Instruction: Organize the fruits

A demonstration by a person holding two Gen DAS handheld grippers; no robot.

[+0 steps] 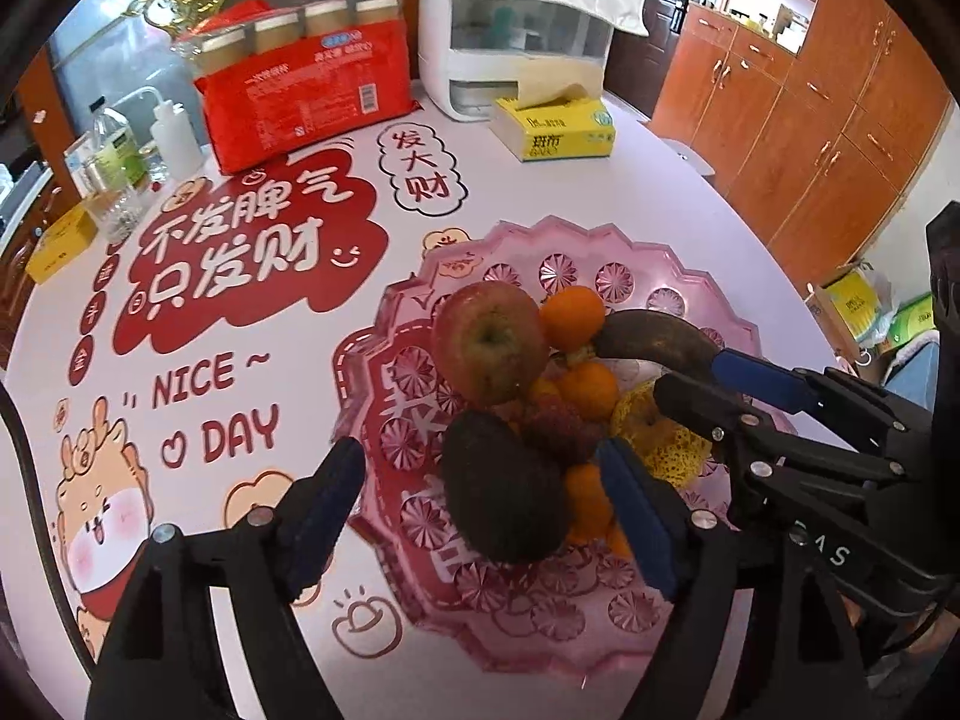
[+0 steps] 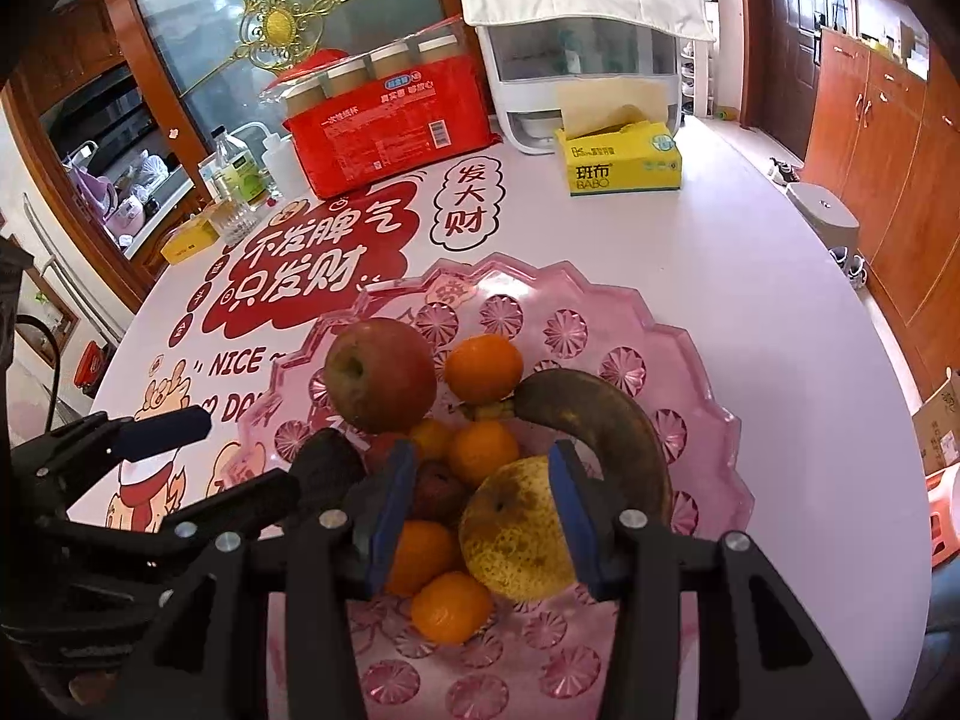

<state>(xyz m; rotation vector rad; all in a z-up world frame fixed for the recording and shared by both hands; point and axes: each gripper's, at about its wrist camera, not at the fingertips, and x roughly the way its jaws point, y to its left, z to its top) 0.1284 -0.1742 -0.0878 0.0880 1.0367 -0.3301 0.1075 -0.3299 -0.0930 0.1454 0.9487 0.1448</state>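
A pink plastic fruit bowl [image 1: 600, 258] [image 2: 708, 360] holds a red apple [image 1: 489, 339] [image 2: 379, 381], several oranges [image 1: 571, 318] [image 2: 483, 369], a dark banana [image 1: 654, 339] [image 2: 606, 420], a dark avocado [image 1: 501, 489] [image 2: 327, 465], a yellow pear [image 1: 669, 450] [image 2: 516, 531] and a small red fruit [image 1: 561, 435] [image 2: 435, 495]. My left gripper [image 1: 486, 504] is open, its fingers either side of the avocado, apart from it. My right gripper [image 2: 483, 510] is open above the pear and oranges; it also shows in the left wrist view [image 1: 714, 372].
The bowl sits on a white table with red printed lettering [image 1: 240, 252]. At the back stand a red package [image 1: 300, 102] [image 2: 390, 120], a yellow tissue box [image 1: 558, 126] [image 2: 621, 159], a white appliance [image 1: 516, 36] [image 2: 582, 54] and bottles [image 1: 120, 162]. Wooden cabinets [image 1: 810, 138] are on the right.
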